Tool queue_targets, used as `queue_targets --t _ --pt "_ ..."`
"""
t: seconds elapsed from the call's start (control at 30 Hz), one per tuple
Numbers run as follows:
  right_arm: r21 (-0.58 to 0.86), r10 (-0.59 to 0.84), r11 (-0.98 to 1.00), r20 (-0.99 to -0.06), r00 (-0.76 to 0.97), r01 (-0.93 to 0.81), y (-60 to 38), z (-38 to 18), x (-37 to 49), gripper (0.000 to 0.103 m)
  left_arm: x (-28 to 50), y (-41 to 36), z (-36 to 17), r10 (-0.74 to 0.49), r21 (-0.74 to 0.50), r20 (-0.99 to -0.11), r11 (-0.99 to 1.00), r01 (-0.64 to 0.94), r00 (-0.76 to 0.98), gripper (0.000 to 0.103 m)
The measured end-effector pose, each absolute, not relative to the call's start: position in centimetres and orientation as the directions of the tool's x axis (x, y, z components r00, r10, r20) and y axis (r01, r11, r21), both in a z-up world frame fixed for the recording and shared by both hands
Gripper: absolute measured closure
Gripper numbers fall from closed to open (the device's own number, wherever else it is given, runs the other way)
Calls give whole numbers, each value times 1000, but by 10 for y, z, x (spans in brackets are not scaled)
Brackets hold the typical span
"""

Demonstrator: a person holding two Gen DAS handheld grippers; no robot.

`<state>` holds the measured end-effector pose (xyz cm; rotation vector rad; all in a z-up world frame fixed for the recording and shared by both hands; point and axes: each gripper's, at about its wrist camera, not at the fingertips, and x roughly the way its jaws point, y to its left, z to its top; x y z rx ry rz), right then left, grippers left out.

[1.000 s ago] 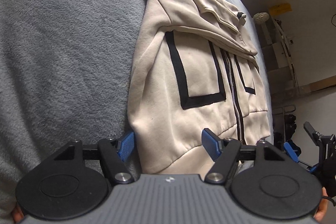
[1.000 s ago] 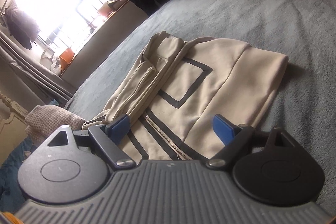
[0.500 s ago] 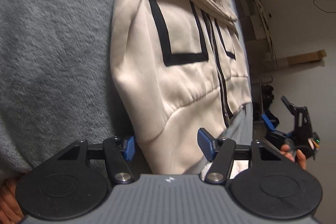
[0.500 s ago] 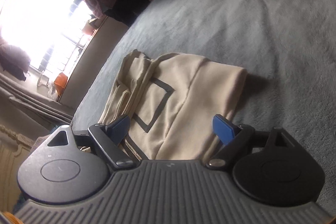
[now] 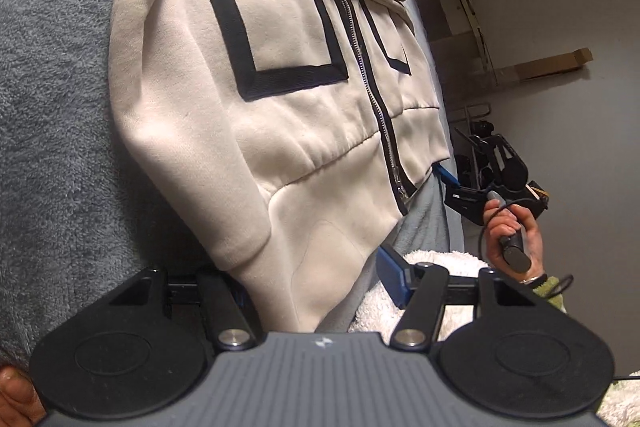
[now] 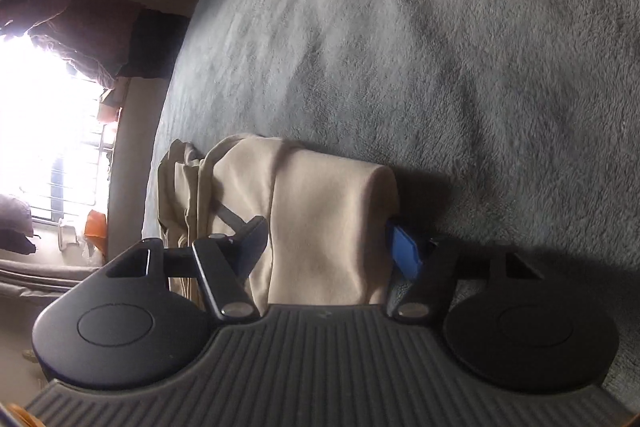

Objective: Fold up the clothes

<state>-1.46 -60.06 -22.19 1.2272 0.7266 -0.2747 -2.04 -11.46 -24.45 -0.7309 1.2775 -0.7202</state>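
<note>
The cream jacket (image 5: 280, 131) is lying flat on the grey blanket (image 5: 52, 107) of the bed, front side up, with black rectangular trim on each front panel and a black zipper (image 5: 368, 67) running down the middle. In the left wrist view its long axis is running from about 1 o'clock, where the folded sleeves and upper part are bunched, down to about 6 o'clock, where the ribbed hem is pointing toward the camera. The hem's nearest corner is hanging slightly over the bed's edge.

The left gripper (image 5: 320, 287) is sitting at that hem corner with its jaws apart, having just been closing a little; the cloth is lying between them, with a clear gap to the blue pad at 3 o'clock, while the other pad is hidden under the fabric. A white fluffy towel (image 5: 424, 283) is showing just behind the right-hand finger.

The right gripper (image 6: 332, 247) is at the other hem corner, by the zipper end, its jaws having just been closing with a thick fold of the jacket (image 6: 320, 227) filling the space between them; whether the pads are pressing it I cannot tell. In the left wrist view the person's hand (image 5: 512, 231) is gripping its handle at about 3 o'clock, beyond the bed's edge.

A bright barred window (image 6: 52, 139) is glaring at 9 o'clock in the right wrist view.
</note>
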Motion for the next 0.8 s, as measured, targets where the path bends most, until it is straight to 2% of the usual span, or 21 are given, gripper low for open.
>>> queue_targets --t 0.13,0.2,0.43,0.5,0.63,0.8 --pt "750 206 377 -640 741 543 -585 -227 -10 38 -18 -113 -248 -816 -818 -562 573 57 133 45" --pt "750 224 383 -642 733 539 -578 -227 -12 43 -18 -113 -249 -818 -820 -560 570 56 130 45" --pt "728 37 389 -625 779 565 -607 -206 -12 43 -18 -113 -249 -820 -821 -558 568 60 128 45" --pt "722 23 381 -632 775 578 -618 -209 -1 43 -18 -113 -250 -821 -823 -556 565 55 130 45" --pt "754 129 332 -632 764 567 -616 -229 15 43 -18 -113 -250 -821 -824 -555 565 48 133 45" --pt "770 213 373 -615 759 518 -579 -236 9 45 -17 -112 -253 -822 -826 -553 562 42 136 45"
